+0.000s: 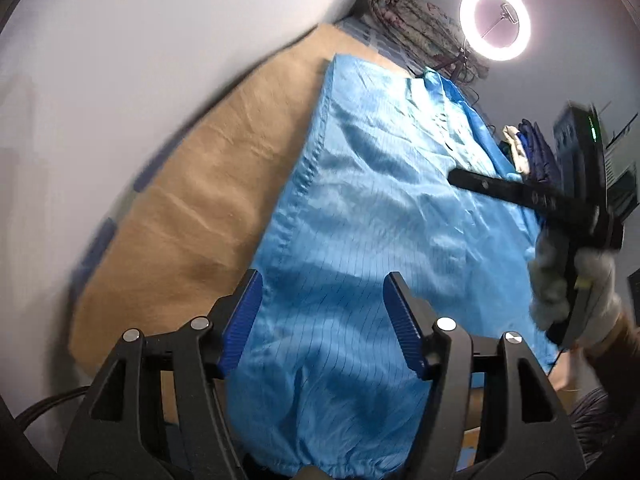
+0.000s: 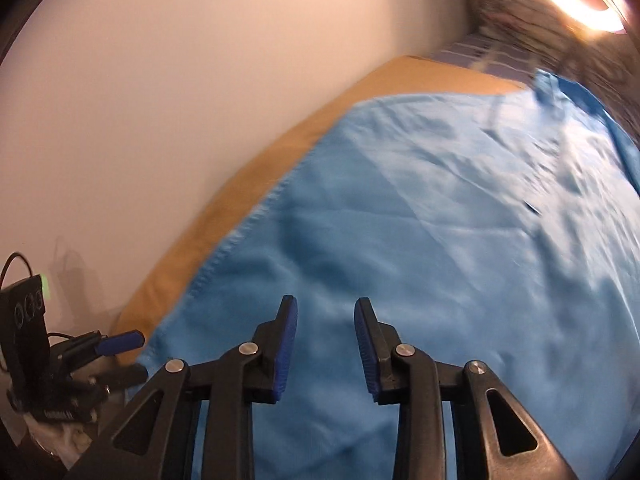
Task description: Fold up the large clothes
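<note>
A large light-blue garment with thin dark stripes lies spread on a tan sheet. My left gripper is open just above the garment's near end, by a gathered cuff; nothing is between its blue pads. In the right wrist view the right gripper hovers open over the garment, with only a narrow gap between its pads. A white-gloved hand holds that gripper at the garment's right edge, one black finger lying over the cloth. The left gripper shows at the lower left.
A pale wall runs along the sheet's far side. A ring light glows at the back right above a rolled patterned quilt. Dark blue and white clothes are piled beyond the garment's right edge.
</note>
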{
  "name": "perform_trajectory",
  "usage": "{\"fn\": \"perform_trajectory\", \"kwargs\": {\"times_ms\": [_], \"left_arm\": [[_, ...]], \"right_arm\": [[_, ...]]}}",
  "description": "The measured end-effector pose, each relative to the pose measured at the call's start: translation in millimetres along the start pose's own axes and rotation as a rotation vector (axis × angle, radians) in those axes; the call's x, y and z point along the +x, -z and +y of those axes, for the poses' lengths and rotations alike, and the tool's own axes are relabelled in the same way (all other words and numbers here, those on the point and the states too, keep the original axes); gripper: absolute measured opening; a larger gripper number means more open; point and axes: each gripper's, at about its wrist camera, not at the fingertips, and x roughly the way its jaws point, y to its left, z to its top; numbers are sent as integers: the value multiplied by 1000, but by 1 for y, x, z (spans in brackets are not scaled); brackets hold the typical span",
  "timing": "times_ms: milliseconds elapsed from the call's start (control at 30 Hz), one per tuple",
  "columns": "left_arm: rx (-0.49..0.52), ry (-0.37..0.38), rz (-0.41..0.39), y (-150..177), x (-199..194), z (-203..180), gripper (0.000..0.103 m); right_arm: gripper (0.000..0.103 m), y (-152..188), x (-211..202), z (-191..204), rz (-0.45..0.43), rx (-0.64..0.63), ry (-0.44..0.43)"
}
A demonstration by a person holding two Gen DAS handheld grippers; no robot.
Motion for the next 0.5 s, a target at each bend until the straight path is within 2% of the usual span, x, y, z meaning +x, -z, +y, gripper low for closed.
{"fn": "perform_trajectory", "kwargs": {"times_ms": [167,267,333,367,400,500], "left_arm": [[26,-40,38,-9,22,0,64],[-3,14,66,-11,32,5,59],[-21,24,75,-11,34,9,37],[-22,28,77,-11,34,10,20],[-25,32,86,-11,36,10,13],[-9,28,76,-11,34,5,7]], "right_arm": [[31,15,19,-19,36,37,60],[31,24,33,-19,79,15,83],[31,25,35,-15,75,-20,99],[32,24,35,-14,81,-31,102],[32,24,32,-15,86,-38,103],[32,21,23,-13,92,-18,92]]}}
